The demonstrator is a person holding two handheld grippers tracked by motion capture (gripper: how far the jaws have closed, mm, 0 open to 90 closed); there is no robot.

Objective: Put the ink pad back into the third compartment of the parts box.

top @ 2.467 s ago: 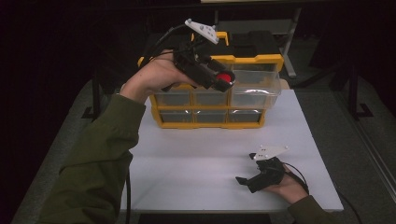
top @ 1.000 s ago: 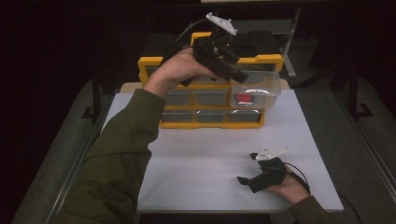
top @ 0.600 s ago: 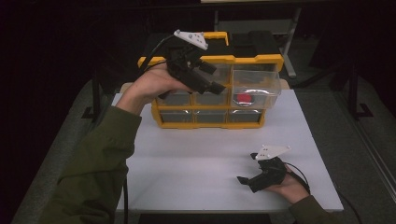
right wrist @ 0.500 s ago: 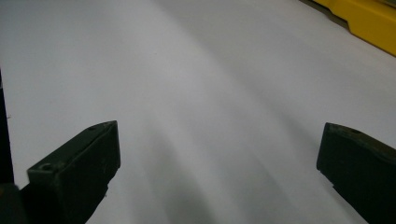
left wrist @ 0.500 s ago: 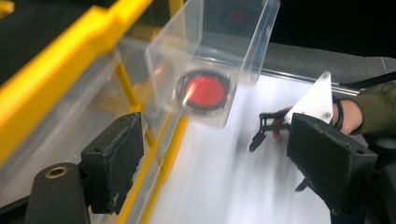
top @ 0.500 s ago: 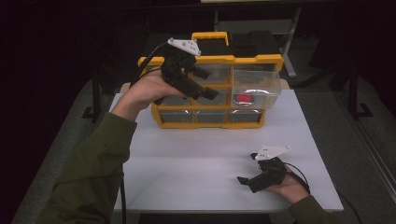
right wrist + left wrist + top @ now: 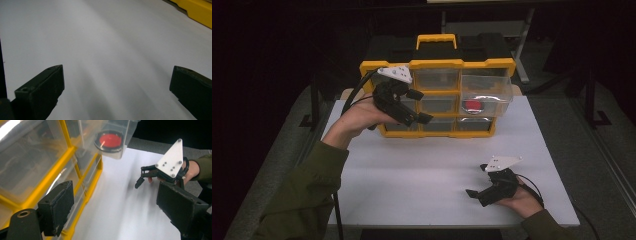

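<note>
The right gripper (image 7: 477,187) rests on the white table (image 7: 412,180), jaws wide, empty. Farther, the left gripper (image 7: 422,106) hovers wide, empty, before the yellow organizer (image 7: 437,64). Its projecting drawer (image 7: 486,92) contains a red disc (image 7: 472,105); closing the drawer appears next.

Bare table (image 7: 422,175) lies between both grippers; the organizer (image 7: 437,100) with its protruding drawer (image 7: 486,92) blocks the far edge.

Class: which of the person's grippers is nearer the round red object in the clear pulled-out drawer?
Left. The left gripper hovers just beside the red object; the right gripper rests far off at the table's near edge.
</note>
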